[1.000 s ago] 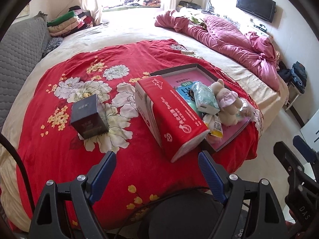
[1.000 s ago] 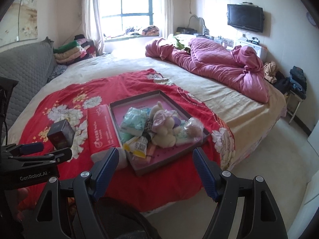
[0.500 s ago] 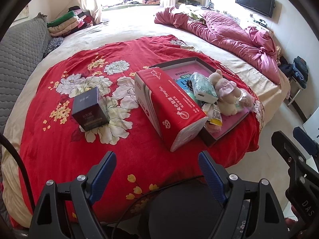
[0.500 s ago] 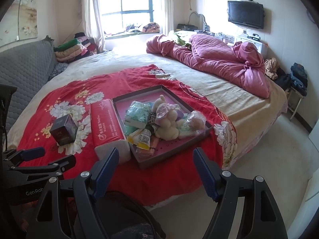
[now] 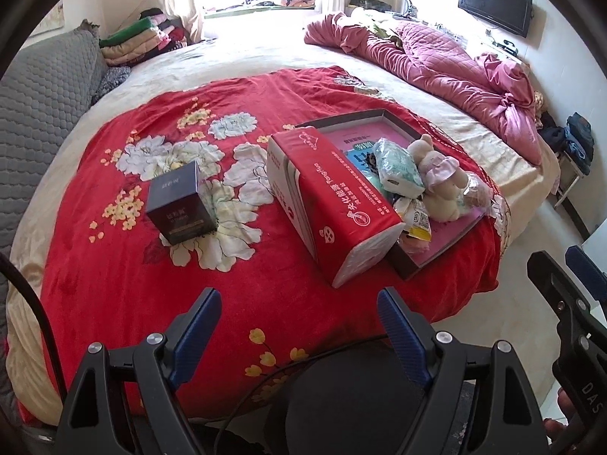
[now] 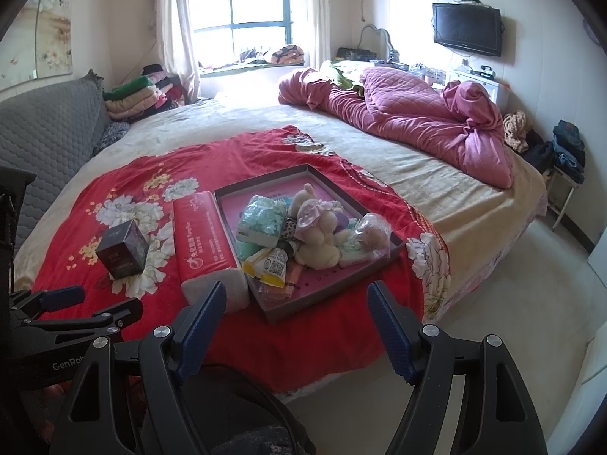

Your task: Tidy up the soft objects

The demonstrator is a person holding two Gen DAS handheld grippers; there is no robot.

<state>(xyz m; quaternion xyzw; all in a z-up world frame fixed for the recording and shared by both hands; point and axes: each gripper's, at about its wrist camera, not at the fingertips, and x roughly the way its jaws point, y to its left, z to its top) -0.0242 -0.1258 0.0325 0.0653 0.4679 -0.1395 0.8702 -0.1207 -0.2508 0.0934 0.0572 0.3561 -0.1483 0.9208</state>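
Hovering short of the bed edge, left gripper (image 5: pixel 299 311) and right gripper (image 6: pixel 296 305) both spread wide, nothing held. Red tissue pack (image 5: pixel 334 204) dead ahead of the left, long axis running away, flush against the tray (image 6: pixel 326 295) of soft toys; left nearer.

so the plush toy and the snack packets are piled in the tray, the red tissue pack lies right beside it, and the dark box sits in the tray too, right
Not quite. The dark box is not in the tray: the right wrist view shows it standing on the red floral blanket, on the far side of the red tissue pack. The plush toy and snack packets are in the tray as you say.
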